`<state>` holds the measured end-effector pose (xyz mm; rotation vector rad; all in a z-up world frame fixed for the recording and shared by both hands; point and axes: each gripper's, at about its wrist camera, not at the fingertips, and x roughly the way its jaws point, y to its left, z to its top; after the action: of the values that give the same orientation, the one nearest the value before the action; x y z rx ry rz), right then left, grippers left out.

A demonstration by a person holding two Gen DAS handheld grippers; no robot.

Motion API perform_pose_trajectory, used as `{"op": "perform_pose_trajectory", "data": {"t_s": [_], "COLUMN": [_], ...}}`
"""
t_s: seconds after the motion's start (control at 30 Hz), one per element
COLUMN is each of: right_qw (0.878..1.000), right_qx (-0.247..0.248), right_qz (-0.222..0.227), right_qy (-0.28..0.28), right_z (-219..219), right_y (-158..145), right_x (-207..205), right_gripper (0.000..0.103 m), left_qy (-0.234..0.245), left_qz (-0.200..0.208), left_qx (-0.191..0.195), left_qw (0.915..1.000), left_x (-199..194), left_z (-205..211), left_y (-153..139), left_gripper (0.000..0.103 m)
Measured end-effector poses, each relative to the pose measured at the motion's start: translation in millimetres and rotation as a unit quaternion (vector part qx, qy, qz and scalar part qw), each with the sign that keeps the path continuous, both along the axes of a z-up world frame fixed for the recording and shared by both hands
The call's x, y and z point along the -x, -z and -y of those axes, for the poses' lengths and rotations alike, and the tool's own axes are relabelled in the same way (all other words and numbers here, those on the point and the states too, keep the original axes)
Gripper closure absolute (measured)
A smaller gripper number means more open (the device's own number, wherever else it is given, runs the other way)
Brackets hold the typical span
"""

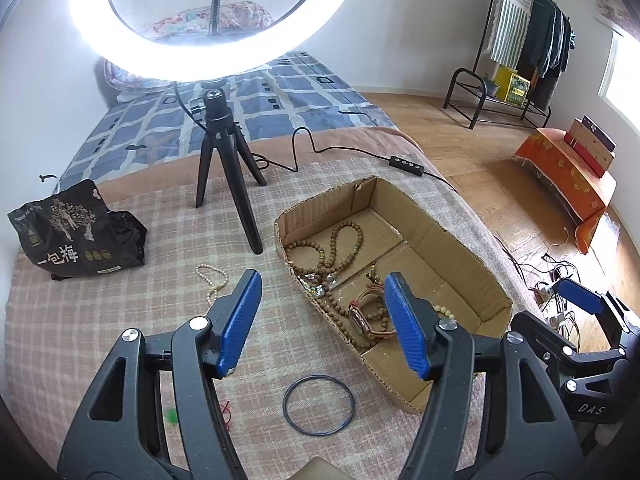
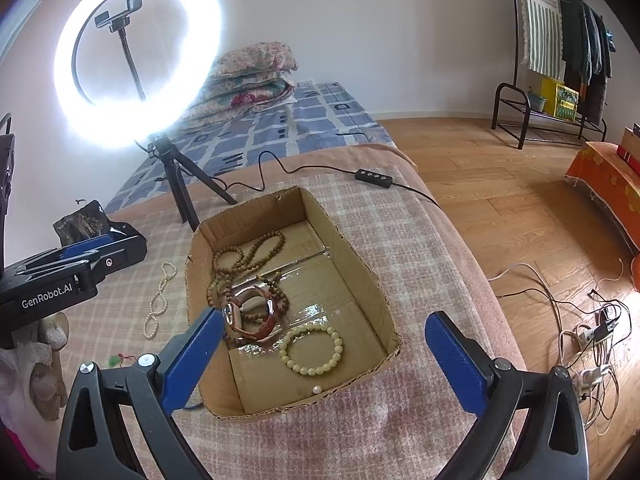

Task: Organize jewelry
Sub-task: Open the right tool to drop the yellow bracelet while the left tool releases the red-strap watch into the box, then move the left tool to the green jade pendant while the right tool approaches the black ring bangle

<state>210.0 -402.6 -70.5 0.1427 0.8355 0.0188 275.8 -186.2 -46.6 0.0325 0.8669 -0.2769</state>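
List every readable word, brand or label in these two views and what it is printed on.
"GenRobot.AI": side of the left gripper body, right wrist view.
"DAS": right gripper body, left wrist view.
"一包梅" (third character uncertain): large characters on the black snack bag.
Smaller print on the bag: too small to read.

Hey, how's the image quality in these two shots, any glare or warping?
Left wrist view: the ring light blows out to white at the top; fisheye bends the floor and walls. Right wrist view: the same lamp flares at upper left, and tape on the box floor glints; the beads stay sharp.
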Motion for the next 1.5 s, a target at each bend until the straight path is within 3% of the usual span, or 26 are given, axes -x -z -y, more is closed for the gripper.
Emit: {"op": "perform_pose_trajectory", "data": {"t_s": [0.4, 0.87, 1.13, 1.5], "right_qw": [1.0, 0.994, 0.991, 0.989], "right_qx": [0.005, 0.048, 0.066, 0.057], "right_qz": [0.029, 0.087, 0.094, 0.037], "right_qy": [-0.012, -0.036, -0.065, -0.128], "right_z": [-14, -45, -67, -98], "right_y": [-27, -56, -57, -16], "right_x": [26, 52, 67, 84], "right_gripper": [0.001, 0.0, 0.0, 0.0], "left_qy": [-0.022, -0.083, -0.098, -0.094], "left_qz": [0.016, 0.028, 0.011, -0.031], "left_qx": [0.003, 0.008, 0.012, 0.013], "left_qw": [0.9996, 0.9961, 0.995, 0.995], "left_x": [29, 58, 75, 87], "left_z": [-47, -145, -176, -190], "left_y": [-27, -46, -32, 12], "left_gripper": [0.037, 0.037, 0.037, 0.037]}}
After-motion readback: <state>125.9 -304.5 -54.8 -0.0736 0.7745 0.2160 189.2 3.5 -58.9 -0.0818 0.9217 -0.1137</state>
